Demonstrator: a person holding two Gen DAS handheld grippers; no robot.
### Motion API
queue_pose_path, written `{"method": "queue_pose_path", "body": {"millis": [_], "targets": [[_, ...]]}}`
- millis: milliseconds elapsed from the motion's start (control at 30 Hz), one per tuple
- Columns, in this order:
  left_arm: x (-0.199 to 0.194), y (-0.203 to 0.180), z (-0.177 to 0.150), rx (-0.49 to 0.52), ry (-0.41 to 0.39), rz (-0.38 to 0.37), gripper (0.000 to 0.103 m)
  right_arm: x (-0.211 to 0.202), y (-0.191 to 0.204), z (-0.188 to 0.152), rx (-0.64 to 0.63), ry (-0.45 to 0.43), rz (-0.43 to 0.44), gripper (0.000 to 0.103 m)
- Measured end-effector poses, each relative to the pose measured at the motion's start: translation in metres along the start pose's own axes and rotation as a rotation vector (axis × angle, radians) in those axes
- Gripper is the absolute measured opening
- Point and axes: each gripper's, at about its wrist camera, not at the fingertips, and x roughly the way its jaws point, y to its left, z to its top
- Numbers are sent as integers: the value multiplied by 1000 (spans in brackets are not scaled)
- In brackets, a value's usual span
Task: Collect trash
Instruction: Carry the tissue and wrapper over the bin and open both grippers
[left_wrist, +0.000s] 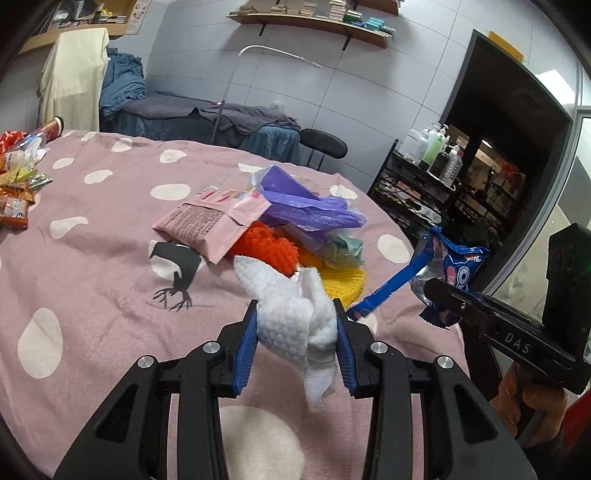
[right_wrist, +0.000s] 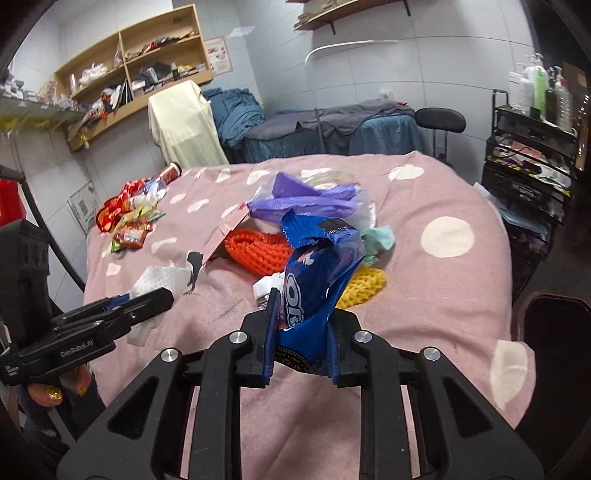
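We see the left gripper (left_wrist: 295, 321) clamped on a crumpled white paper towel (left_wrist: 295, 314), low centre of the left wrist view, its long axis running from upper left to lower right, loose tail hanging down below the pads. The right gripper (right_wrist: 303, 325) is clenched on a blue Oreo wrapper (right_wrist: 317, 273), centre of the right wrist view, standing roughly upright and leaning to the upper right; white letters "OR" read on its side. In the left wrist view the same wrapper sits at right, a torn strip pointing down-left. Gripper bodies read "DAS" and "GenRobot.AI". Behind, mid frame on the pink spotted bedspread (left_wrist: 92, 258), a trash pile: pink pouch (left_wrist: 210, 229) with tiny unreadable print, purple bag (left_wrist: 306, 206), orange mesh (left_wrist: 266, 243), yellow mesh (left_wrist: 343, 280).
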Motion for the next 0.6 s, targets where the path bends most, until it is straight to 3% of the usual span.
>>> {"method": "queue_pose_path", "body": {"millis": [267, 600], "targets": [[15, -43, -1, 74, 17, -77, 38, -43, -31, -11, 36, -69, -115, 23], [29, -98, 0, 183, 27, -166, 38, -86, -90, -28, 169, -128, -264, 23]]}}
